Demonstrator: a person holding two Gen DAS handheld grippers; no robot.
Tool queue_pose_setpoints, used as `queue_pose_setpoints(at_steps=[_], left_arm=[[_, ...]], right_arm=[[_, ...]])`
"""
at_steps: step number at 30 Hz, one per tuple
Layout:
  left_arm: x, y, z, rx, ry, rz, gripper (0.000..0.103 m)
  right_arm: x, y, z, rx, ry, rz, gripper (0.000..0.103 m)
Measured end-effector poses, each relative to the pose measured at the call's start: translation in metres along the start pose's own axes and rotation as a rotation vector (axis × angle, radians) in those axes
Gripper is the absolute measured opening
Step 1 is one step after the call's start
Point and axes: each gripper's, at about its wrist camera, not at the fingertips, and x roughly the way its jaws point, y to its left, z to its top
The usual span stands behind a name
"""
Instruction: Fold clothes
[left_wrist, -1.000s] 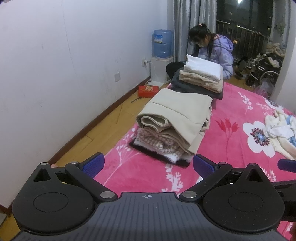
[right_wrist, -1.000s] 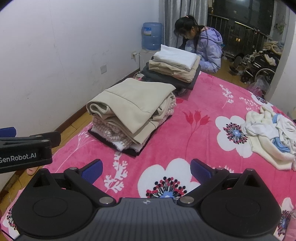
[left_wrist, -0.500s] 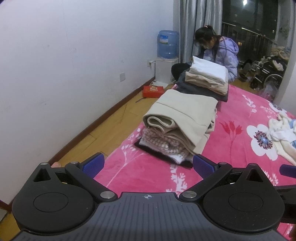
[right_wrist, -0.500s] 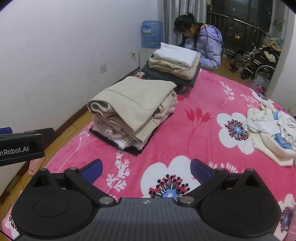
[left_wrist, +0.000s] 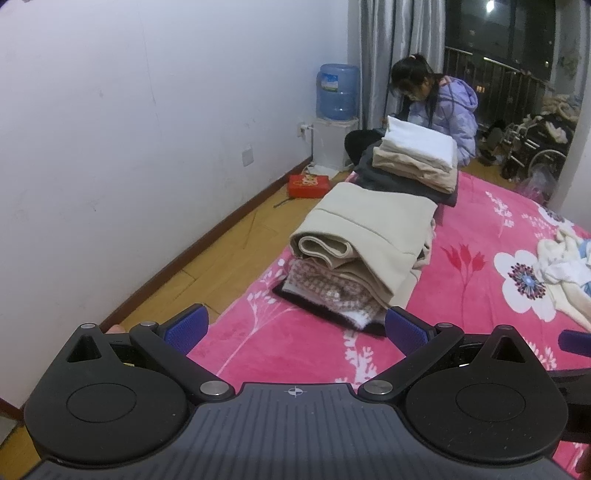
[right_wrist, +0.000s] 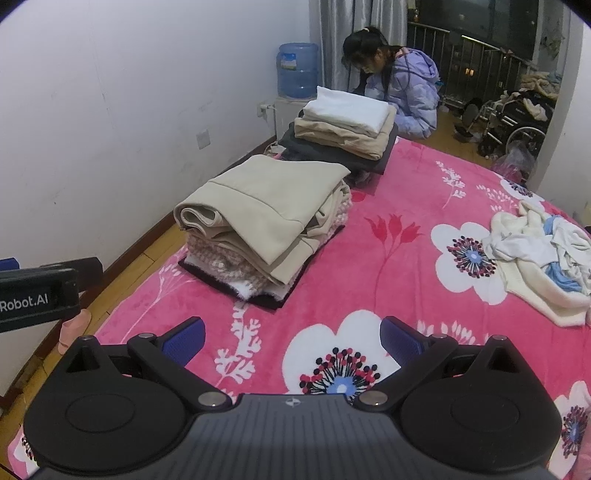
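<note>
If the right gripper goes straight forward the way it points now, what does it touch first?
Probably the pink flowered blanket, since the open right gripper points down at bare blanket between the folded stack and the unfolded clothes. Depth is unclear.

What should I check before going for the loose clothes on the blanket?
1. Left gripper open and empty: ok.
2. Right gripper open and empty: ok.
3. Loose clothes in view, unfolded, to the right on the blanket: ok.
4. Bare blanket between the right gripper and the loose clothes: ok.
5. Near stack stands apart from the loose clothes, out of the way: ok.
6. Which garment in the heap lies on top and can be lifted free: cannot tell.
</note>
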Motion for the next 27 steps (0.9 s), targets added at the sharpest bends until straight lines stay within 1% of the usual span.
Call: queue_pose_setpoints(at_steps=[8,15,27], left_arm=[[-0.0016,0.0024,-0.0041,-0.011,0.002,0.002,0.103],[-0.0009,0.0031,-0.0028,-0.014,-0.001,0.003,0.103],[0.0037,0.0012,-0.0016,-0.009,0.009,0.003,0.103]], right_arm=[[-0.0015,0.0036,-0.0018,-0.015,0.0,-0.01,0.103],[-0.0031,0.0072,-0.0008,-0.027,-0.011,-0.017,0.103],[0.0009,0.0072,-0.0001,-0.027,-0.003,-0.025,0.103]])
